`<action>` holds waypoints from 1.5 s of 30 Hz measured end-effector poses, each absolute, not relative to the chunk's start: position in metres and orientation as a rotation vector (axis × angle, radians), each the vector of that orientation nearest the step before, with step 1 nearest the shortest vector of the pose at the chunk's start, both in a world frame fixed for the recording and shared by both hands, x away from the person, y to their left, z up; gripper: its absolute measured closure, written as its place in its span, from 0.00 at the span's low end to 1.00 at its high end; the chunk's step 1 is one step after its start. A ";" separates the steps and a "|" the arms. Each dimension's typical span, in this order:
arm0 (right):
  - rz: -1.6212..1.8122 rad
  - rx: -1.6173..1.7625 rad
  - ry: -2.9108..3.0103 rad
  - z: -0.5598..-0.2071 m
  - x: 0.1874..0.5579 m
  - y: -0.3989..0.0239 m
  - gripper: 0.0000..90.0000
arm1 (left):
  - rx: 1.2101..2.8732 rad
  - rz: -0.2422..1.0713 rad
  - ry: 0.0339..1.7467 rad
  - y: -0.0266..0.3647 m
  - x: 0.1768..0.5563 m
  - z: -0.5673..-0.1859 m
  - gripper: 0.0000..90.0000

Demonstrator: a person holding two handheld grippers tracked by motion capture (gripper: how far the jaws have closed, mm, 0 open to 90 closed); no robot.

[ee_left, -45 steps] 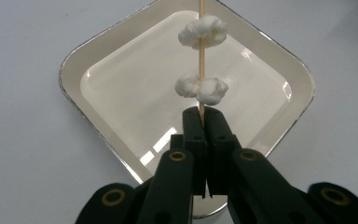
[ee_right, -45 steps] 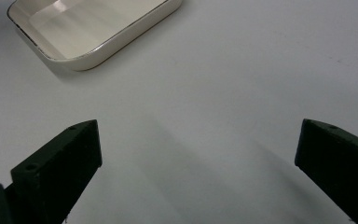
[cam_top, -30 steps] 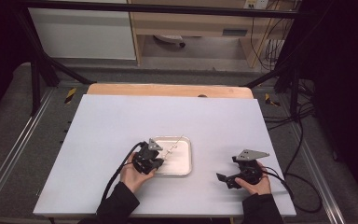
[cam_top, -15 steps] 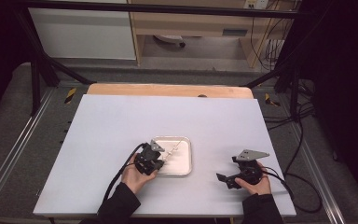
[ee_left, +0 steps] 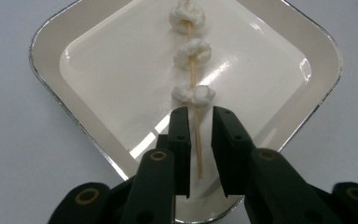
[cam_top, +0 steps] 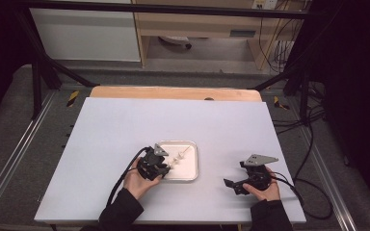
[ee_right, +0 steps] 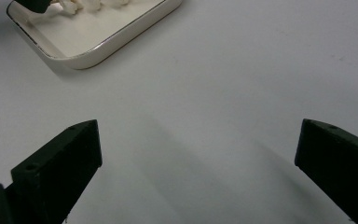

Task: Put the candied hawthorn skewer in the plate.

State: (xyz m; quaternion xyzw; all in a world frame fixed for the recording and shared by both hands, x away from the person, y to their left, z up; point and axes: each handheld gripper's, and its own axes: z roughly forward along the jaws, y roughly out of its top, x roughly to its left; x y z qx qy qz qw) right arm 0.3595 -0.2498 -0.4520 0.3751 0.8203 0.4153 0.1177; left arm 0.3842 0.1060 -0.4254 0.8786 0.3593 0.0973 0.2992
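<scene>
The left gripper view is revealing a thin wooden skewer (ee_left: 195, 88) threading three white pieces, lying in the cream tray (ee_left: 98, 79). The left gripper (ee_left: 196, 122) has just been opening; its jaws are flanking the stick without pressing. The right gripper (ee_right: 198, 144) is gaping wide over the table (ee_right: 242, 60), holding nothing.

- The tray (cam_top: 190, 171) sits on the bench (cam_top: 125, 130), a bit below the middle of the high view.
- The stick (ee_left: 196, 140) lies in the tray, with three lumps (ee_left: 192, 52) on it in a row.
- The left gripper (cam_top: 166, 168) is at the tray's left edge. Its fingers (ee_left: 181, 140) have just been opening, and the stick's bare end lies between them, not pinched.
- The right gripper (cam_top: 232, 184) rests on the bench at the lower right, well apart from the tray, its fingers (ee_right: 60, 163) spread wide.
</scene>
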 end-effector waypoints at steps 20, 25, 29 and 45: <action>1.219 1.099 2.396 -0.451 0.359 -0.251 0.01 | 2.332 0.245 0.843 0.137 0.373 -0.408 0.40; 1.220 1.099 2.393 -0.451 0.359 -0.251 0.01 | 2.304 0.251 0.854 0.155 0.370 -0.406 0.31; 1.220 1.104 2.393 -0.451 0.359 -0.251 0.01 | 2.292 0.253 0.869 0.171 0.367 -0.408 0.23; 1.218 1.100 2.397 -0.451 0.359 -0.250 0.01 | 2.191 0.305 0.979 0.233 0.354 -0.430 0.12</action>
